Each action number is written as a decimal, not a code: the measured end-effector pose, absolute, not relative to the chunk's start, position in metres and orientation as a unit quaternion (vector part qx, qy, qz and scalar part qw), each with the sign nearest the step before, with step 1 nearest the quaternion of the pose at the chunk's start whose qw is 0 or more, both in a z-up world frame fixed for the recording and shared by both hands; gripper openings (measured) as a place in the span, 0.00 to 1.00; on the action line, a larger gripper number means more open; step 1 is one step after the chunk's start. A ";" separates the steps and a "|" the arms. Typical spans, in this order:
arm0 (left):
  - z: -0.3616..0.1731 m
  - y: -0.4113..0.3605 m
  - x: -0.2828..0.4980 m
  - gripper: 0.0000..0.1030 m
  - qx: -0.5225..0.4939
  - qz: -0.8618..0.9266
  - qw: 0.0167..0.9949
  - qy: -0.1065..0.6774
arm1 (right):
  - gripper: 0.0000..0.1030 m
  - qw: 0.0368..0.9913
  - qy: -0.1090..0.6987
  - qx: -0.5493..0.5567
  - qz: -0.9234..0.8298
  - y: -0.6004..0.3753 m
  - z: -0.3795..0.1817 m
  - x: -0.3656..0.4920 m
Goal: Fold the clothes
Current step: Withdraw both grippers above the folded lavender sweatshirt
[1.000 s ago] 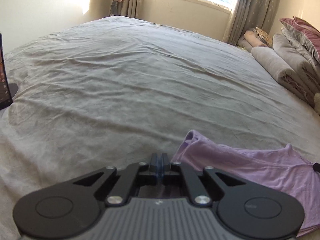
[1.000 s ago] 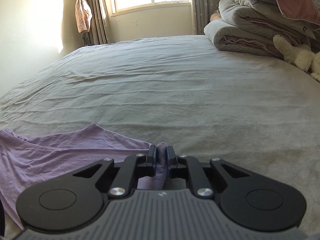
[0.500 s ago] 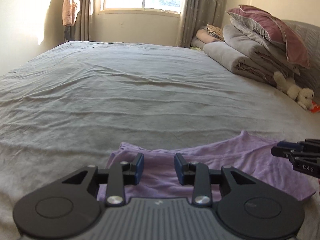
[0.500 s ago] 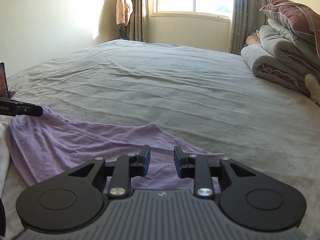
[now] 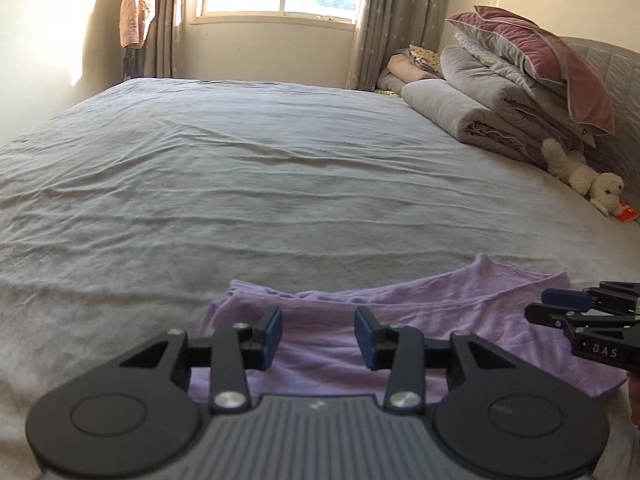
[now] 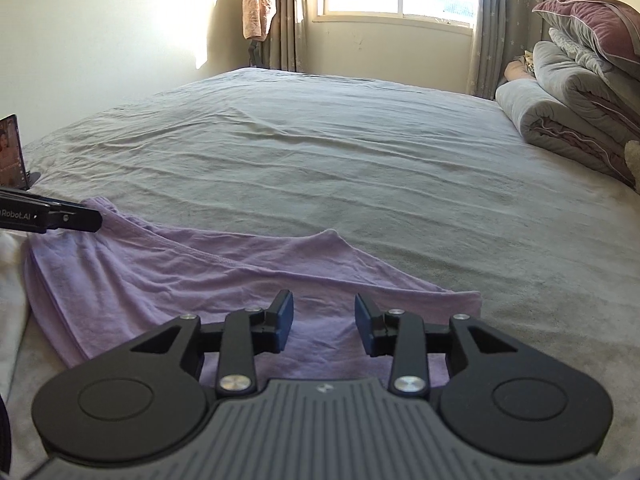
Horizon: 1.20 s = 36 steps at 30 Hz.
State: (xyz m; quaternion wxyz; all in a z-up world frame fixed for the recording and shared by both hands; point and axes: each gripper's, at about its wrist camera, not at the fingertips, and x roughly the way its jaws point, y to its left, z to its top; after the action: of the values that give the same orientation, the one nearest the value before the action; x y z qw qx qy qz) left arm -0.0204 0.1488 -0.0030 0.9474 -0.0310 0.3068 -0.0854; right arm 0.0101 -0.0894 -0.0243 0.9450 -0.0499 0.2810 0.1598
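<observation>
A lilac garment [image 5: 420,320] [image 6: 180,276] lies flat on the grey bedsheet near the front edge, folded over with layered edges showing. In the left wrist view my left gripper [image 5: 318,336] hovers over the garment's left part; its jaws are opening, with only cloth lying below them. My right gripper [image 6: 323,328] hangs over the garment's right end, its jaws opening too and nothing pinched. Each gripper shows in the other's view: the right gripper [image 5: 560,308] at the right edge, the left gripper [image 6: 76,218] at the left edge.
The grey bed [image 5: 280,184] stretches to a window wall. Rolled quilts and pillows [image 5: 500,100] are stacked at the right, with a white plush toy [image 5: 588,180] beside them. A phone screen [image 6: 10,152] stands at the bed's left edge. A pink cloth [image 6: 258,4] hangs by the curtain.
Both grippers were shut a second ago, the right one on a pinch of lilac cloth; both have let go and opened. Both views have swung so the garment lies spread below them.
</observation>
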 end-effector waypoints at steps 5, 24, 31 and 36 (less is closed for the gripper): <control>-0.008 0.112 -0.034 0.44 -0.002 -0.158 0.938 0.309 | 0.38 0.936 0.279 -0.063 0.205 -0.072 -0.023 -0.010; -0.028 0.121 -0.058 0.60 0.116 -0.203 0.905 0.356 | 0.53 0.927 0.280 -0.093 0.230 -0.119 -0.036 -0.052; -0.022 0.117 -0.053 0.60 0.110 -0.200 0.905 0.358 | 0.53 0.928 0.279 -0.088 0.230 -0.144 -0.033 -0.067; -0.016 0.106 -0.038 0.60 0.080 -0.210 0.909 0.350 | 0.53 0.931 0.269 -0.080 0.236 -0.141 -0.024 -0.063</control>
State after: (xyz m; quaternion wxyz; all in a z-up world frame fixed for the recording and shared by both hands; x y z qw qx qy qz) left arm -0.0380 0.1064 -0.0162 0.9093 0.0799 0.3502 -0.2103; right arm -0.0632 -0.1406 -0.0240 0.9305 -0.0798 0.2686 0.2359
